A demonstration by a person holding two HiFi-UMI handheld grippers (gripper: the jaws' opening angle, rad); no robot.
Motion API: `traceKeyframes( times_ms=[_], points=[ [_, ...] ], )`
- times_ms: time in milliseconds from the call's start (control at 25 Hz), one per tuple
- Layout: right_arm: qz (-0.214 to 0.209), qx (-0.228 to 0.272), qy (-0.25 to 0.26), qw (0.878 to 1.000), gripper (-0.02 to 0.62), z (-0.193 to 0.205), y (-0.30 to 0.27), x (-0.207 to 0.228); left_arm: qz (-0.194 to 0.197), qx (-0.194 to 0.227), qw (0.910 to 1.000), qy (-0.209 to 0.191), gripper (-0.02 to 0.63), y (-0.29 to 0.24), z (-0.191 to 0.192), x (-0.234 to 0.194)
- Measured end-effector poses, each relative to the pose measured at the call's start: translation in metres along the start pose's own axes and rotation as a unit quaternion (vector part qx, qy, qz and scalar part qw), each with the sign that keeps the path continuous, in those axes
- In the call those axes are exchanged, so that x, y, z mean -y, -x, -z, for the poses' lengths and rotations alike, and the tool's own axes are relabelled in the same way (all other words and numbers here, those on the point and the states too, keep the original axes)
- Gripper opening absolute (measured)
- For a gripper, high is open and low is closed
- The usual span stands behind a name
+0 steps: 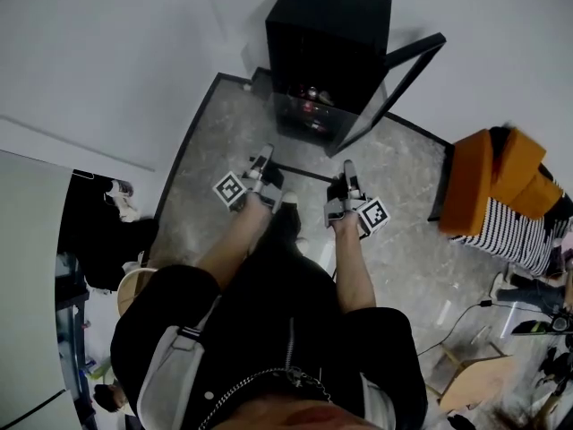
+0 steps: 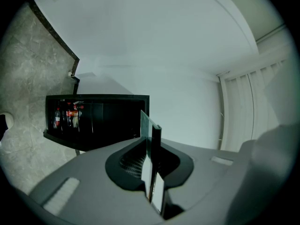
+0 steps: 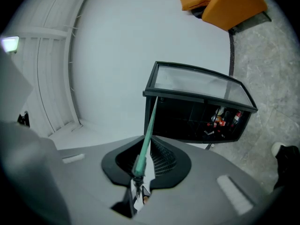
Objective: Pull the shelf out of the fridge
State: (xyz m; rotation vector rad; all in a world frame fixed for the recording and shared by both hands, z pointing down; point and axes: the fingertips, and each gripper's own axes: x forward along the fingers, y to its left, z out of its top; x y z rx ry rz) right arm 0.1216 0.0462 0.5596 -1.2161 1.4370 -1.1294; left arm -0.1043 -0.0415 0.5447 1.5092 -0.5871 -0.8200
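**A:** What does the head view show of the shelf?

**B:** The shelf is out of the fridge. It is a thin glass pane stretched between the left claw and the right claw, above the grey stone floor. The fridge stands well apart from it, with its door swung open.

**A:** And the left gripper view?

**B:** The left claw is nearly closed and pinches the shelf, which is seen edge-on, rising from between the jaws. Beyond it is the fridge, with bottles inside.

**A:** The right gripper view?

**B:** The right claw is squeezed down to a narrow gap on the shelf, whose greenish edge runs away from the jaws. The fridge lies past it, bottles within. Orange cushions sit far off at the top.
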Motion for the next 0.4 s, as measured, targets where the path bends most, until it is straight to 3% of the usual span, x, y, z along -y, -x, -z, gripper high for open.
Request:
traceKeyframes(
  times_ms=[400],
  points=[
    [0.002, -0.002, -0.002, 1.0, 0.029, 0.005, 0.015, -0.004, -0.007, -0.009, 0.9998, -0.017, 0.028, 0.012, 0.006, 0.011]
  ],
)
